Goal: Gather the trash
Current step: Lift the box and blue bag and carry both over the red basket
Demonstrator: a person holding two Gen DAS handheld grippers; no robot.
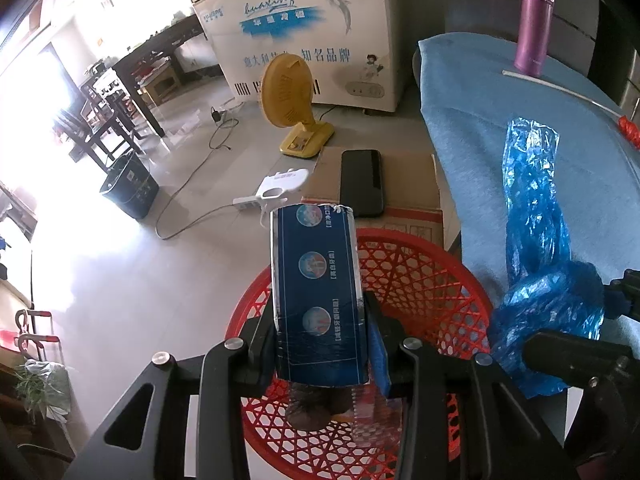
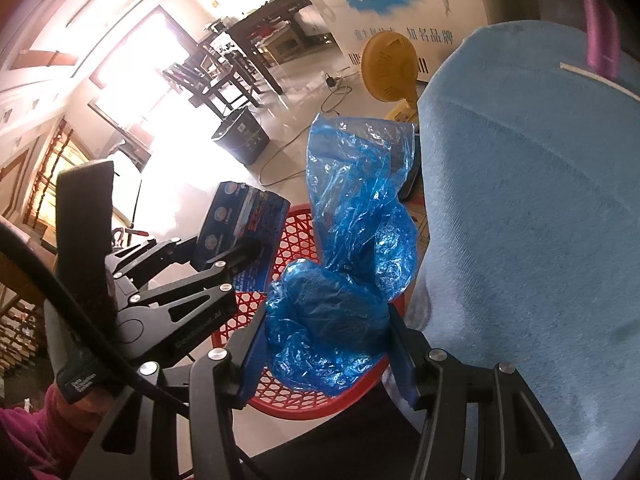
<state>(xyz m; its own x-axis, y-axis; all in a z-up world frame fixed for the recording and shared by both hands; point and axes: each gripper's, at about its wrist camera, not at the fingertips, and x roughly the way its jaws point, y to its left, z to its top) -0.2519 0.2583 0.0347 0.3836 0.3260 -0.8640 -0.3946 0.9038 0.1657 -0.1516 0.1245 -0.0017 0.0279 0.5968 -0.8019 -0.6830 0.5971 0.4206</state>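
My left gripper (image 1: pixel 320 340) is shut on a dark blue toothpaste box (image 1: pixel 316 292) and holds it over the red mesh basket (image 1: pixel 420 280). The box also shows in the right wrist view (image 2: pixel 240 220). My right gripper (image 2: pixel 324 344) is shut on a crumpled blue plastic bag (image 2: pixel 344 264), held at the basket's rim (image 2: pixel 296 224) beside the blue-covered table (image 2: pixel 520 200). The bag also shows in the left wrist view (image 1: pixel 540 260). Some dark items lie in the basket bottom (image 1: pixel 312 408).
A purple flask (image 1: pixel 534 24) and a white stick with a red end (image 1: pixel 560 92) lie on the blue cloth (image 1: pixel 480 128). A cardboard box (image 1: pixel 408 184) with a black phone (image 1: pixel 361 182) stands behind the basket. A yellow fan (image 1: pixel 292 104), a cable and a dark bin (image 1: pixel 130 188) are on the floor.
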